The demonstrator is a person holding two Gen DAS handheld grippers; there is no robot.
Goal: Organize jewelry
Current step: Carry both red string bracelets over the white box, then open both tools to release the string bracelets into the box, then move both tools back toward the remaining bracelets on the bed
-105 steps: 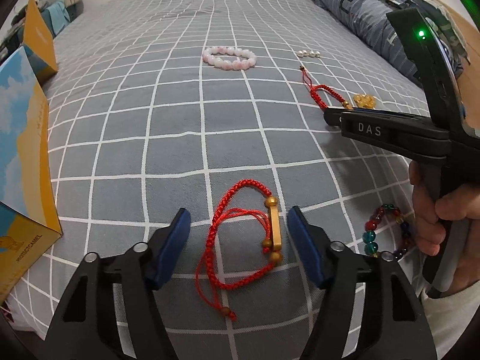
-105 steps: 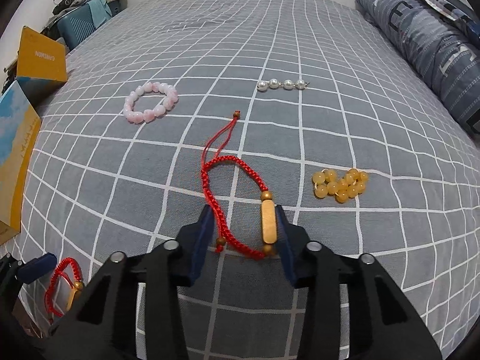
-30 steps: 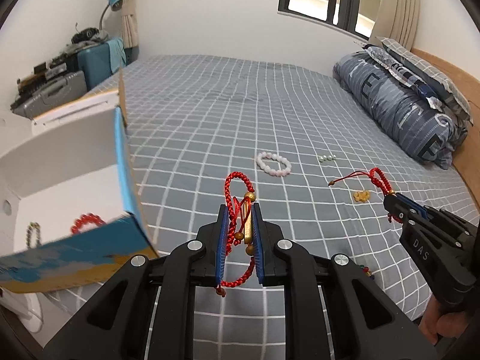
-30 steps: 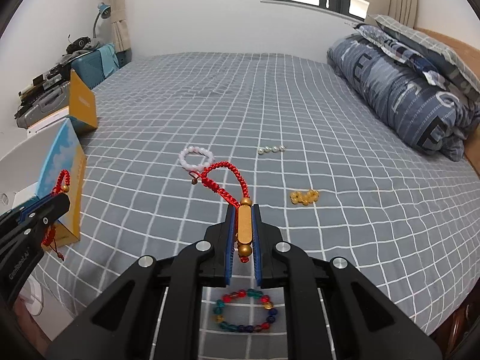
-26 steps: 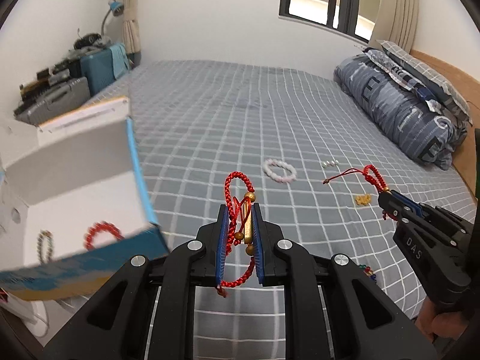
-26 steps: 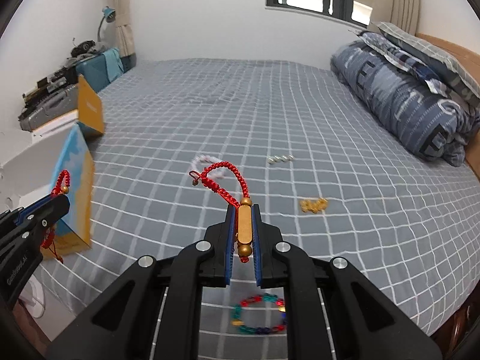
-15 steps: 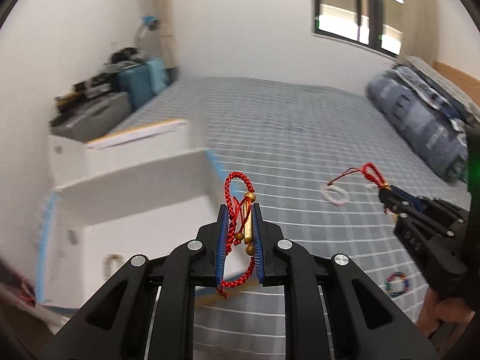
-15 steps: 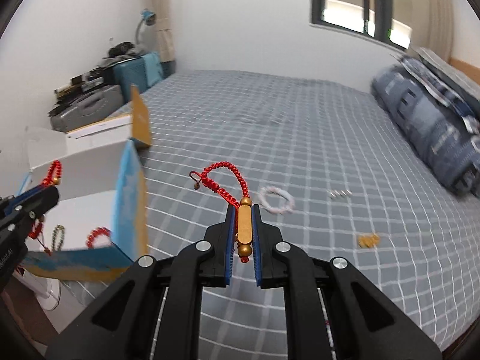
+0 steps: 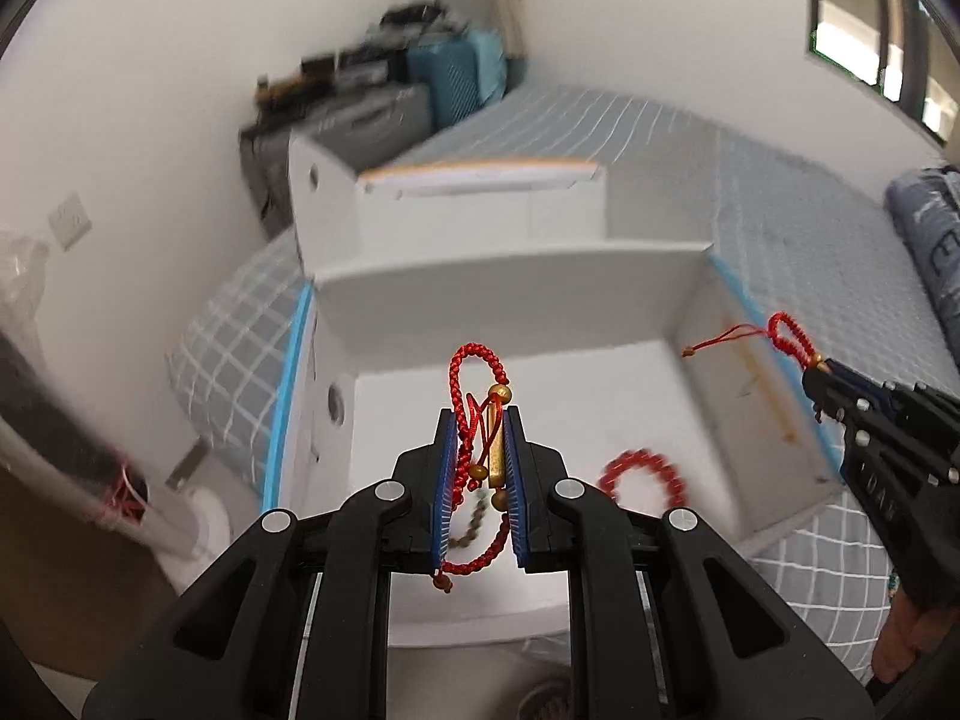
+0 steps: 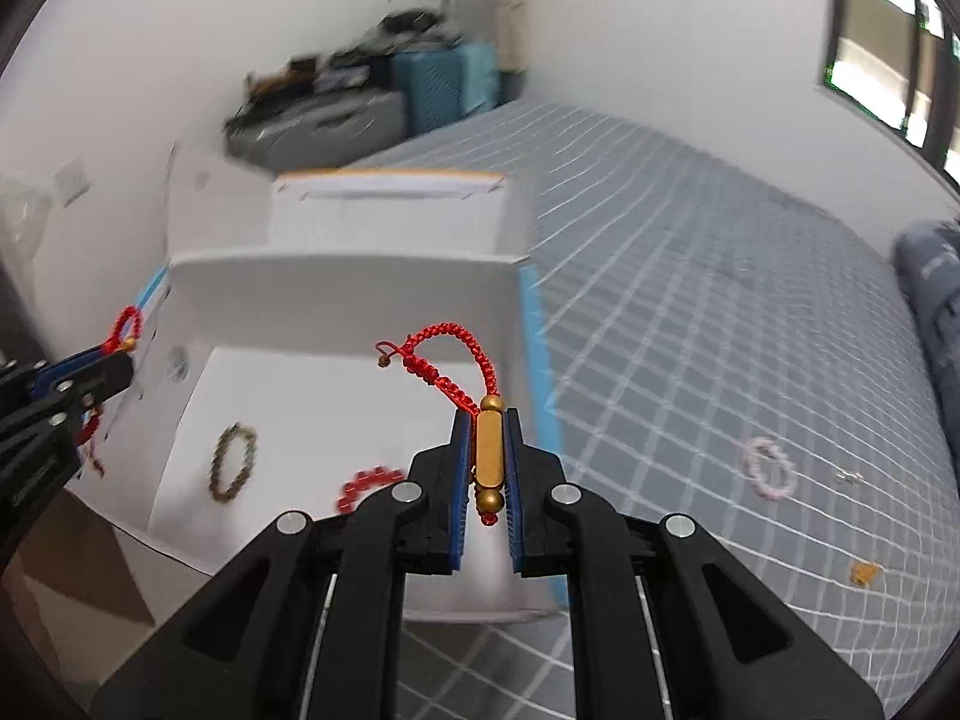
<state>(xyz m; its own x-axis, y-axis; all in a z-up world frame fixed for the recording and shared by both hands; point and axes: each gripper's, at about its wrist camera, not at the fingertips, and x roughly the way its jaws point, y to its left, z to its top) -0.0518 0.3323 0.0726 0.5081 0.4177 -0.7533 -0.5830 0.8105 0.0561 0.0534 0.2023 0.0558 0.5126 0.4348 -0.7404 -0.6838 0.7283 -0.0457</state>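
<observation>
Where bed lay earlier, white box (image 9: 690, 312) below bracelets (image 9: 480, 438)

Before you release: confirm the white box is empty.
No: a red bead bracelet and a dark bead bracelet lie in the white box.

Each gripper (image 9: 478, 480) is matte black with blue ribbed pads (image 9: 442, 480) and silver screws

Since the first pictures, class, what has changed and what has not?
Both grippers shut on red bracelets that lay on the bed, lifted them and swung left over the white box: left gripper, right gripper. The pink bracelet stayed on the bed.
</observation>
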